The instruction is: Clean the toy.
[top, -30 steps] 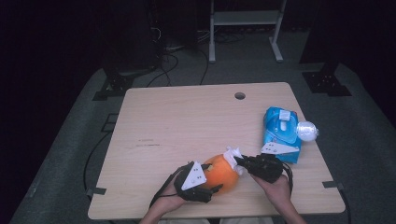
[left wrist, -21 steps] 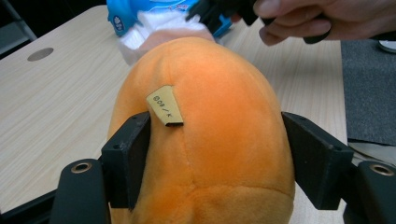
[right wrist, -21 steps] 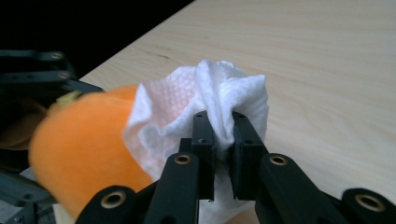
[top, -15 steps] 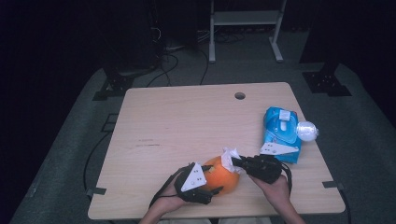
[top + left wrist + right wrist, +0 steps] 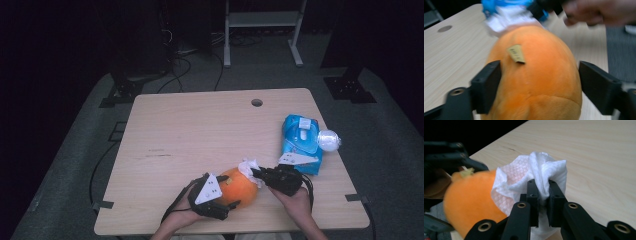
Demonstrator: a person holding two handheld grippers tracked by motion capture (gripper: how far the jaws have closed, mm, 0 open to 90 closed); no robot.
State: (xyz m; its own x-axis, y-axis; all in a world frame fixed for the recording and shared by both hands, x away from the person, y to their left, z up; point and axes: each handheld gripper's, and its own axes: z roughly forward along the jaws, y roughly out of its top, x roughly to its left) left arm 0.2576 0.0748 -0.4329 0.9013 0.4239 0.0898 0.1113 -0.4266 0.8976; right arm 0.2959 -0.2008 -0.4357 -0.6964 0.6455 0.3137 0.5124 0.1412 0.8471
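A pale wooden table (image 5: pixel 200 130) stands on grey carpet in a dark room, its far half bare. By the near edge, the left gripper (image 5: pixel 220 195) clamps an orange plush fruit (image 5: pixel 239 187). The right gripper (image 5: pixel 257 174) pinches a white tissue (image 5: pixel 248 166) against the fruit. Behind it lies a blue wipes pack (image 5: pixel 300 142).

Orange plush fruit (image 5: pixel 239 187), crumpled white wipe (image 5: pixel 248 167) seemingly touching it
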